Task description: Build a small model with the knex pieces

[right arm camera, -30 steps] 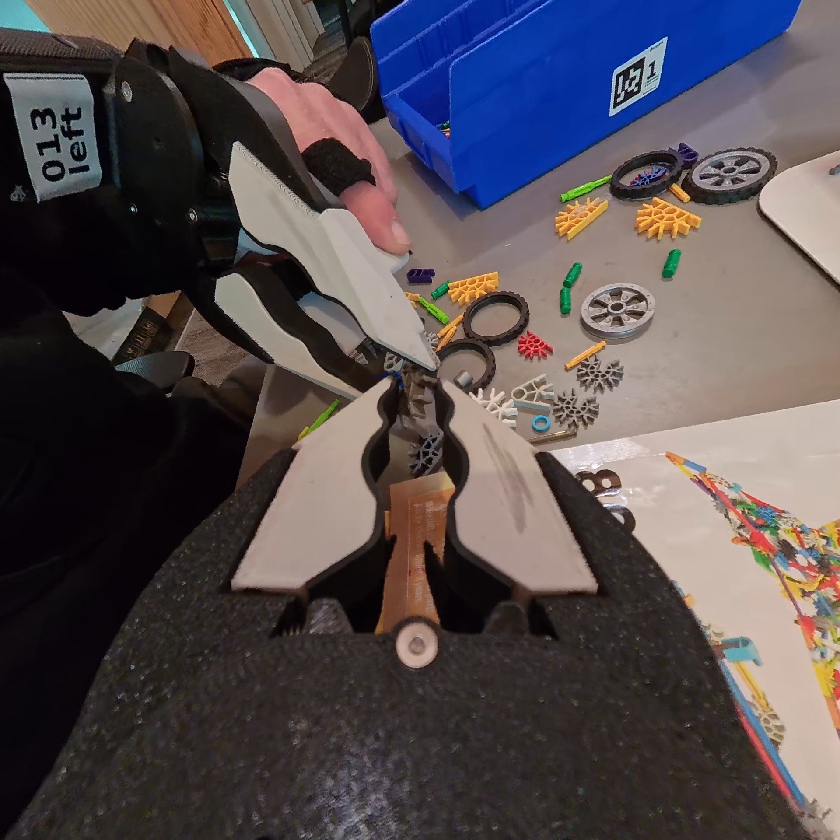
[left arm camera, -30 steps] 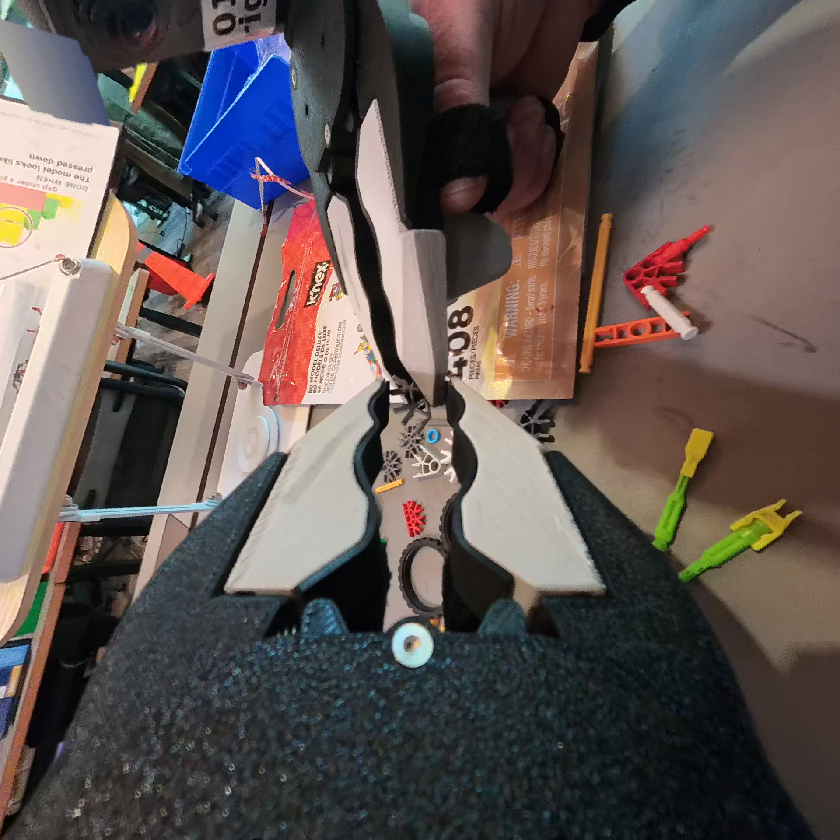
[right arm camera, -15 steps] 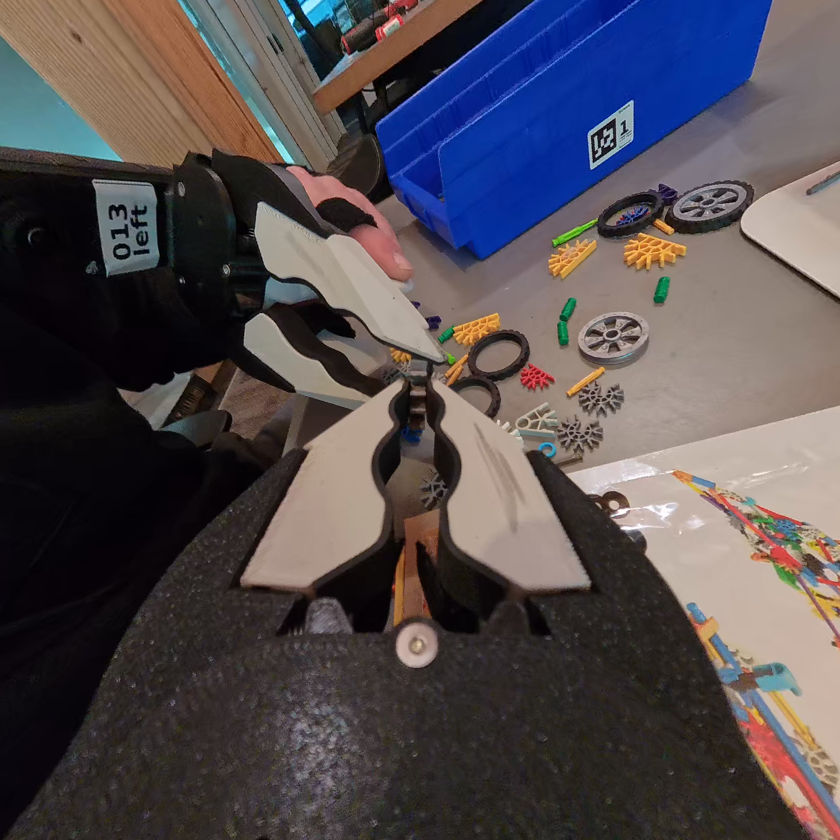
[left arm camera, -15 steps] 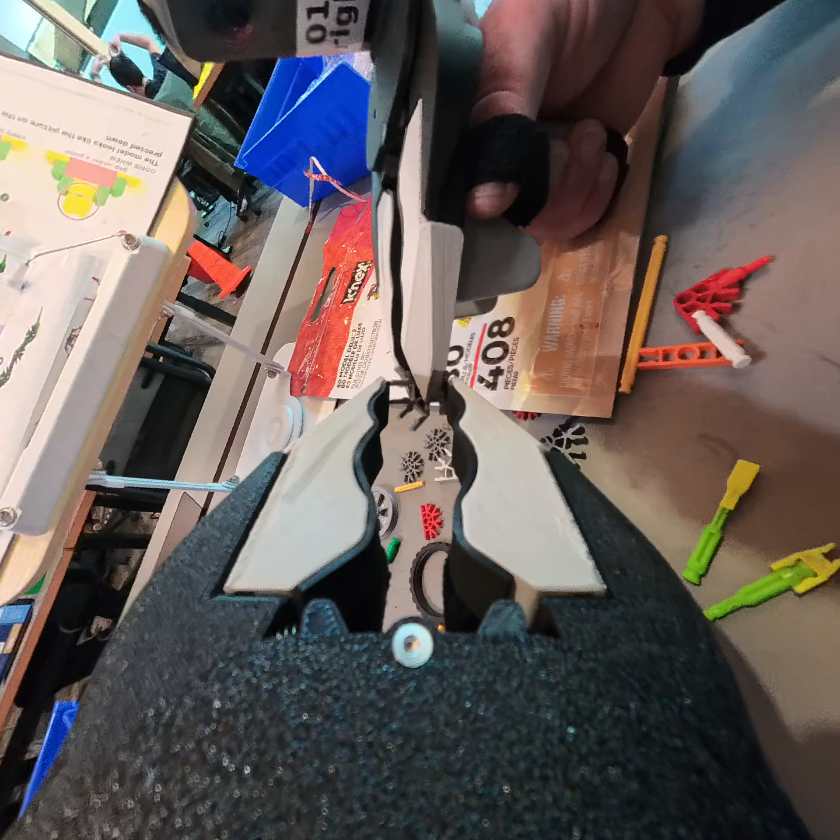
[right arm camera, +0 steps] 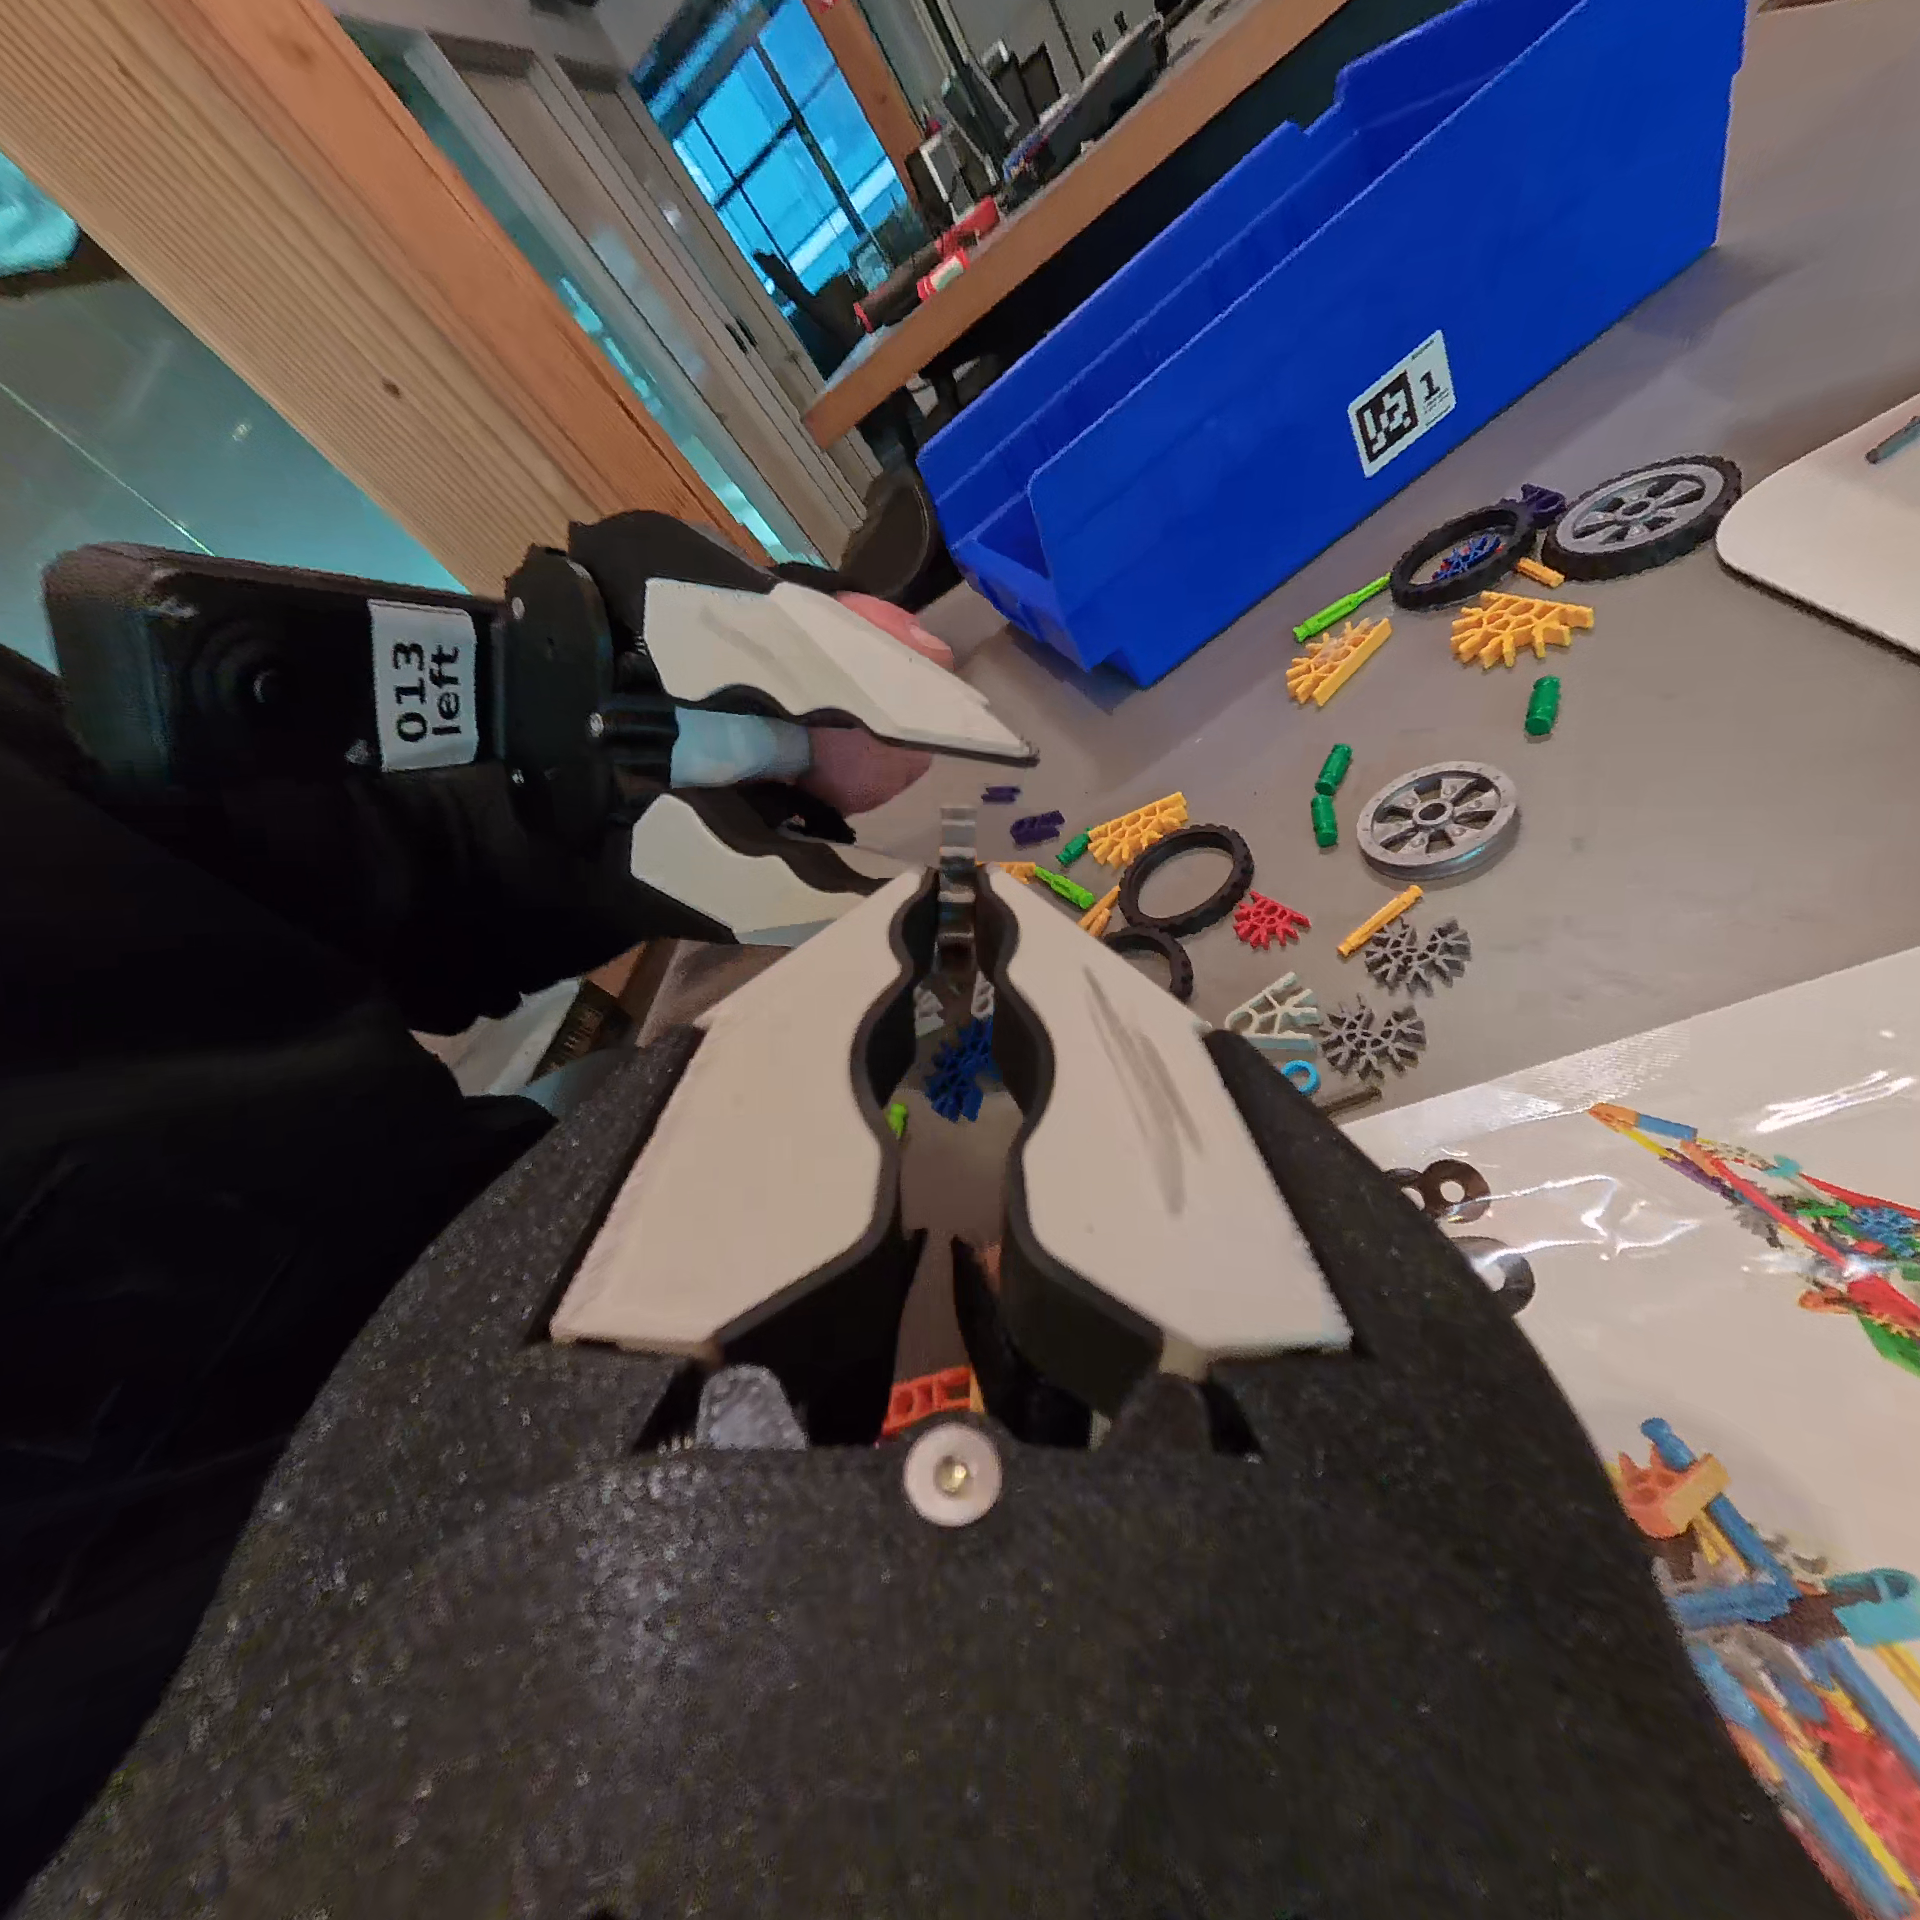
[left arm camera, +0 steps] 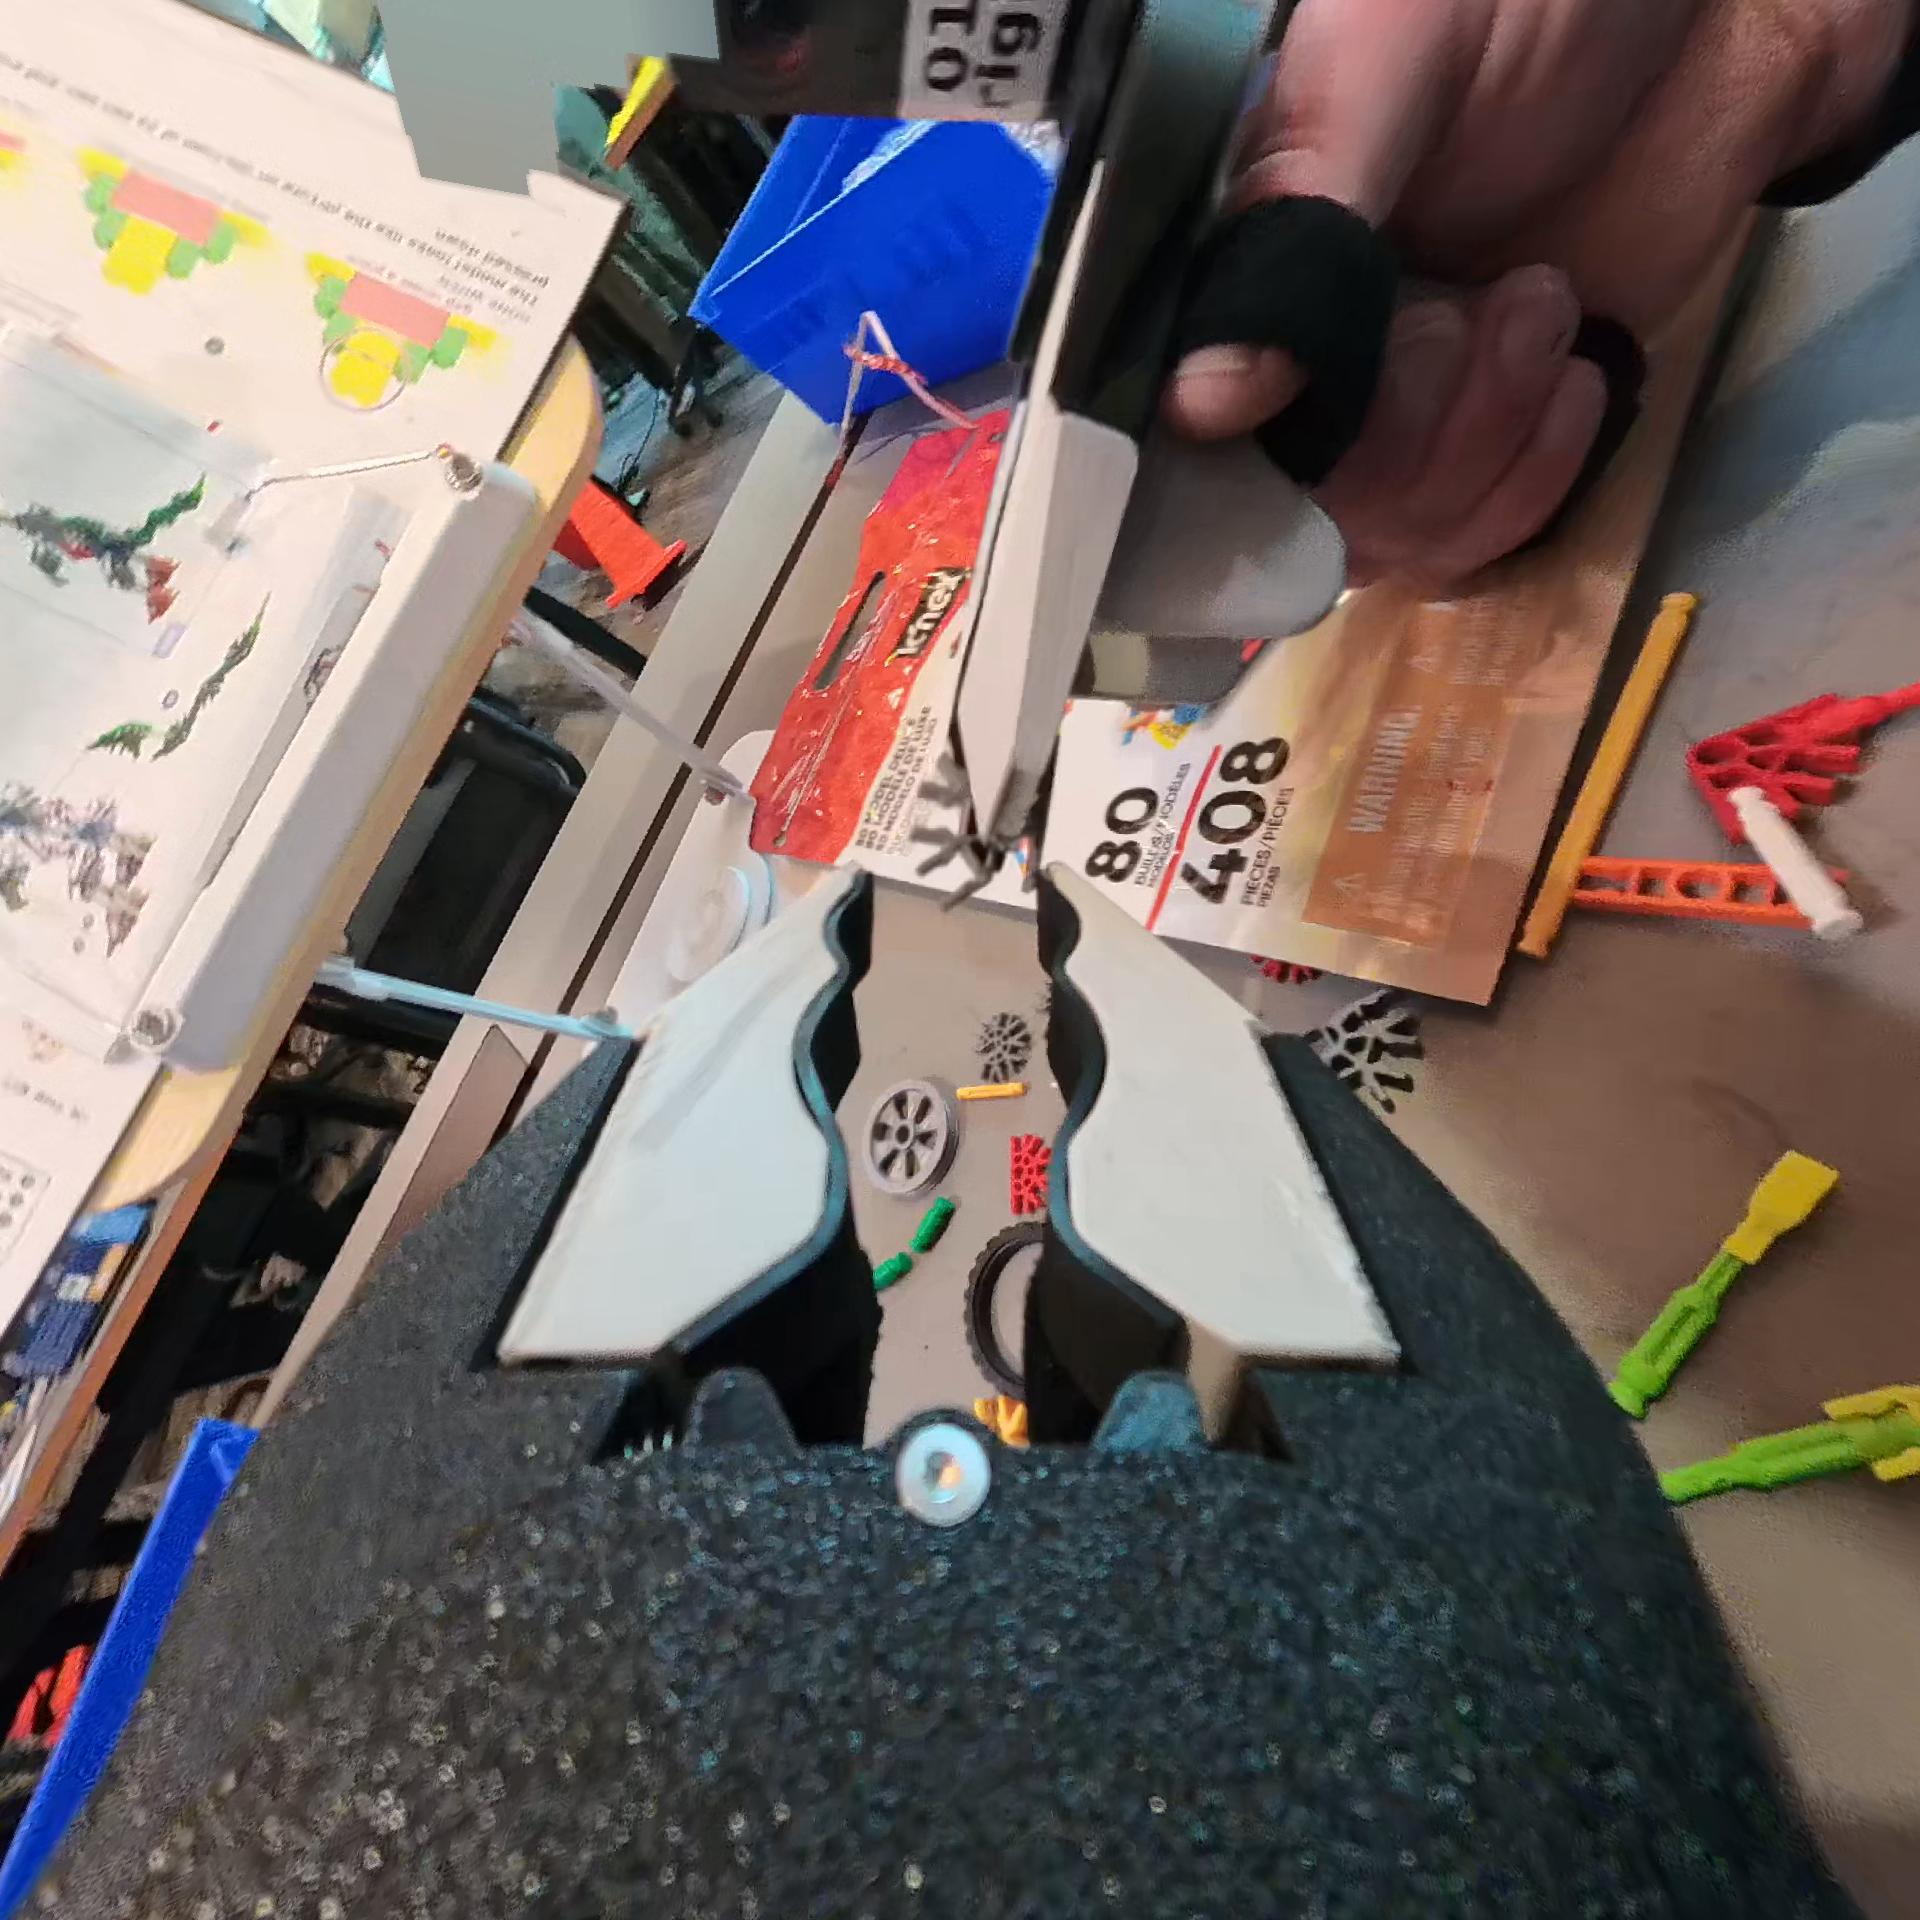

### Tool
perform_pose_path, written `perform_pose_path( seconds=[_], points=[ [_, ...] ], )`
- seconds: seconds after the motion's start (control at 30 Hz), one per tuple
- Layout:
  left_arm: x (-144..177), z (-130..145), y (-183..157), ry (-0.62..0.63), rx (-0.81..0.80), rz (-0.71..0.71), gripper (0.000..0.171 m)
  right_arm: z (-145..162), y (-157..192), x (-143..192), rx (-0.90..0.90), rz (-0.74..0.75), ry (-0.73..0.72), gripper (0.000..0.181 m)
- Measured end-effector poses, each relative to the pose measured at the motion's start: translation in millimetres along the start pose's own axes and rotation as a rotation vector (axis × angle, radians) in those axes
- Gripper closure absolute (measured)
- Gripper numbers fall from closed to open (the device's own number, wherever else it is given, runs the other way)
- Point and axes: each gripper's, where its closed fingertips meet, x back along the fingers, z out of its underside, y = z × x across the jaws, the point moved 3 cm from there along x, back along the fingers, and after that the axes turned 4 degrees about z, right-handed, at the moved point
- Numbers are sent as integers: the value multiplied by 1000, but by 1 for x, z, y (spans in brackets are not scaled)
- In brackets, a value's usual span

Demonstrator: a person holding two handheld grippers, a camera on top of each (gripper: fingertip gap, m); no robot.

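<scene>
A small grey connector piece (right arm camera: 958,844) sits clamped between the tips of the right hand-held gripper (right arm camera: 958,883), standing up past them. Just ahead and to its left, the left hand-held gripper (left arm camera: 951,894) has its jaws apart, holding nothing, tips just beside the piece. Below both, on the grey bench (right arm camera: 1683,831), lie a black tyre (right arm camera: 1187,878), a red connector (right arm camera: 1270,918) and a grey wheel hub (right arm camera: 1438,821). Farther off beyond them stands a blue bin (right arm camera: 1299,395); a printed sheet (right arm camera: 1714,1195) lies to the right.
</scene>
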Motion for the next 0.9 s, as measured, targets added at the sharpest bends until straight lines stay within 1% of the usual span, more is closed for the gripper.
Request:
perform_pose_path(
  seconds=[0.17, 0.3, 0.37, 0.5, 0.57, 0.63, 0.7, 0.8, 0.9],
  points=[
    [0, -2, 7, -4, 66, -31, 143, -6, -4, 4, -52, -15, -51, 177],
    [-2, -4, 8, -2, 99, -37, 143, -12, 2, 5, -61, -51, -100, 177],
    [-2, -4, 8, -14, 159, -25, 143, -17, 5, 7, -64, -68, -138, 177],
    [0, -7, 7, -75, 364, 40, 146, -19, 4, 8, -69, -64, -155, 177],
    [-1, -6, 3, -94, 454, 105, 148, -20, 6, 8, -56, -71, -167, 177],
    [1, -10, -2, -155, 535, 197, 152, -18, 7, 7, -28, -62, -155, 177],
    [5, -12, 1, -215, 633, 225, 157, -15, 11, 5, 20, -55, -131, 177],
    [10, -12, 2, -281, 745, 298, 162, -16, 15, 3, 50, -57, -137, 177],
    [12, -15, 1, -339, 802, 340, 167, -16, 18, 3, 48, -71, -141, 177]
  ],
)
